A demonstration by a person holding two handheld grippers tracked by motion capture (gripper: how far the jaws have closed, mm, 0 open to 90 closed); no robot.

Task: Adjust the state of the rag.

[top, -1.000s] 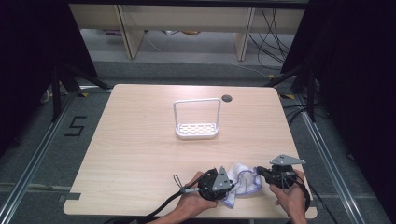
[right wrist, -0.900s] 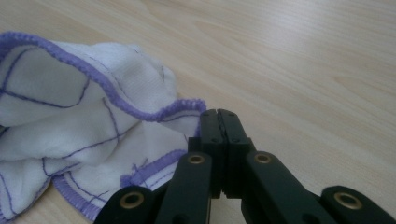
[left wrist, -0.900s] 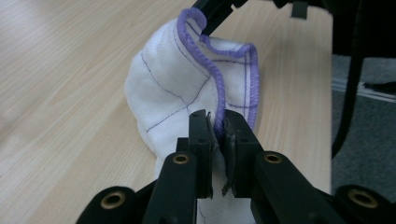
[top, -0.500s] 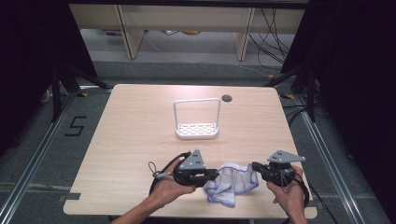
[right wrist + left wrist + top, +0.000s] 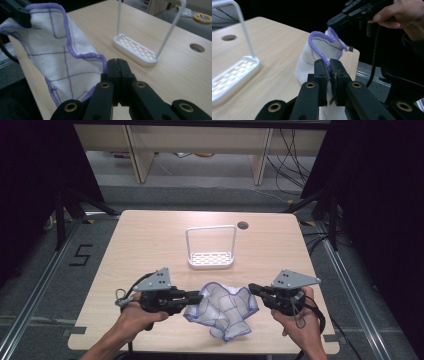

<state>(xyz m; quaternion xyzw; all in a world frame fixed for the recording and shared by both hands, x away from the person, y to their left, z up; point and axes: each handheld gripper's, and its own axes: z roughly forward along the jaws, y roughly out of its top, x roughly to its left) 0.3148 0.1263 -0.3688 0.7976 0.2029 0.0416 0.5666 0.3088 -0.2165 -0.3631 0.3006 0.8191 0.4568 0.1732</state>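
Between both closed jaw pairs hung the cloth (image 5: pixel 222 309): left gripper (image 5: pixel 330 70) and right gripper (image 5: pixel 116 67) each pinched its purple hem. Risk: thin edge bites could slip, dropping the sagging middle onto the table (image 5: pixel 150 240).

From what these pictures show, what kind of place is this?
Probably a lab or recording workspace, not a home: a bare wooden table stands on a grey floor with a taped number marking, loose cables trail behind it, and dark frame stands flank it.
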